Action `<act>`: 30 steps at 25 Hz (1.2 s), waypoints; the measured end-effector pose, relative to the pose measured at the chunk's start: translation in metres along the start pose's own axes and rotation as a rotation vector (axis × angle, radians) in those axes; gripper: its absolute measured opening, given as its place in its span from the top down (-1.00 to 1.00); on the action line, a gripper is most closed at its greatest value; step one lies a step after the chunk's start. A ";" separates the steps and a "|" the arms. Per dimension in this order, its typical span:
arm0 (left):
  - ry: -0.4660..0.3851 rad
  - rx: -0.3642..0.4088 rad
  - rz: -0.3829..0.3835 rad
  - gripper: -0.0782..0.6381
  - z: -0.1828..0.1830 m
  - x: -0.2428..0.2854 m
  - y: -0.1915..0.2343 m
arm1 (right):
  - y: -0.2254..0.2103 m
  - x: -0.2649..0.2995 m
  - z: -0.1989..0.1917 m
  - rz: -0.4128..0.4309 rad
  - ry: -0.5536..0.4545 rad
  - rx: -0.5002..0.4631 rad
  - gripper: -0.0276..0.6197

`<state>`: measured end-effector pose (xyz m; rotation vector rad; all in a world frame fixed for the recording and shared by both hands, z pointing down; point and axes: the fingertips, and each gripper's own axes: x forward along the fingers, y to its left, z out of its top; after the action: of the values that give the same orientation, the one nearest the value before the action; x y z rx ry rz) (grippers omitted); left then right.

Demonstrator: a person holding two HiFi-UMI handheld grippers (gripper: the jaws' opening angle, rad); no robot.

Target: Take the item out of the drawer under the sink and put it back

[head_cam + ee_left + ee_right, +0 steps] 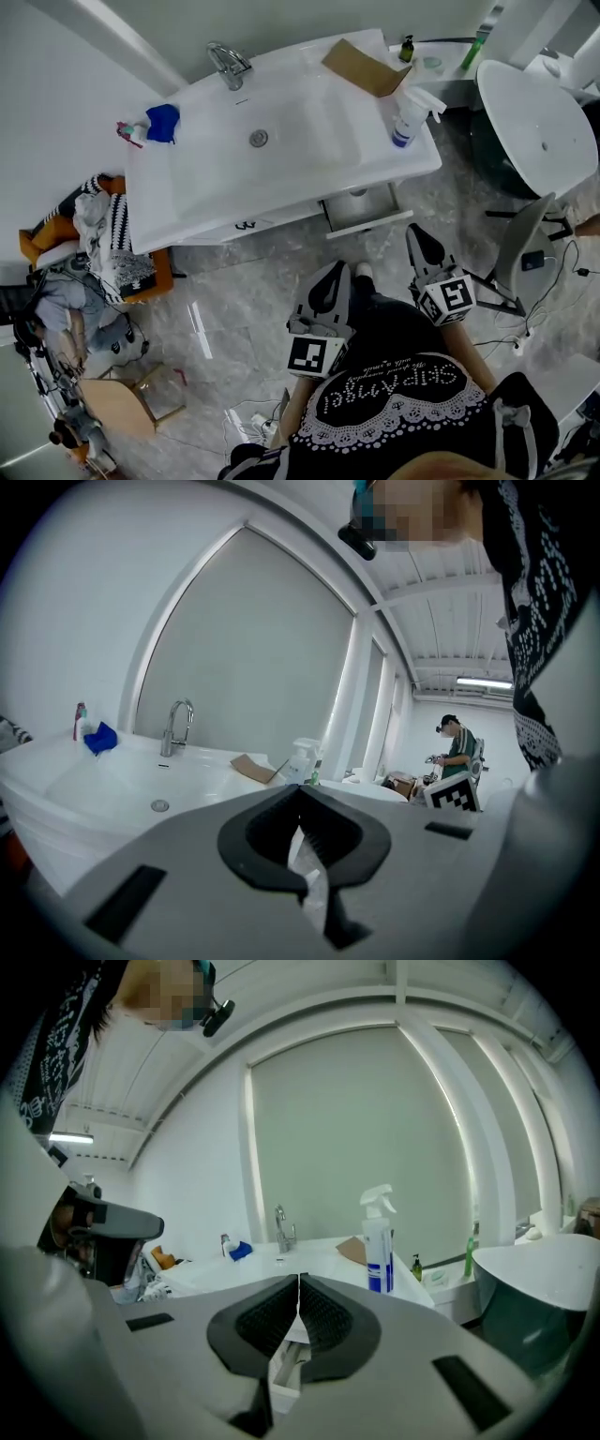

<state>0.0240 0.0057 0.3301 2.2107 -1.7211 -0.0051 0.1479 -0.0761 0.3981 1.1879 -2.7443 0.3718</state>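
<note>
Marbled floor (234, 309), head view only

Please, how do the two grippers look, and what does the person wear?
Both the left gripper and the right gripper are light grey with black ribbed pads. Each carries a white cube with black square markers. The person wears a black top with white lace trim and lettering.

The glossy floor (234, 300) is grey veined marble. The walls (56, 84) are plain white, and a tall arched panel (253, 658) of pale grey-green is set in a white frame. A strip light (483, 682) glows on the beamed white ceiling. A white oval tub (534, 122) stands near a grey chair (525, 248).
</note>
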 end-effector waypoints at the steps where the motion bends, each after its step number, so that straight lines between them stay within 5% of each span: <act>1: 0.002 -0.002 0.004 0.77 0.002 -0.003 0.005 | 0.007 -0.001 0.007 0.005 -0.012 -0.011 0.85; 14: -0.028 0.018 -0.010 0.77 0.022 -0.033 0.041 | 0.075 -0.005 0.042 0.021 -0.098 -0.040 0.85; 30: 0.035 0.031 -0.037 0.77 0.006 -0.043 0.055 | 0.123 -0.004 0.021 0.108 -0.077 -0.034 0.85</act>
<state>-0.0402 0.0331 0.3301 2.2515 -1.6724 0.0512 0.0605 0.0021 0.3557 1.0712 -2.8768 0.2954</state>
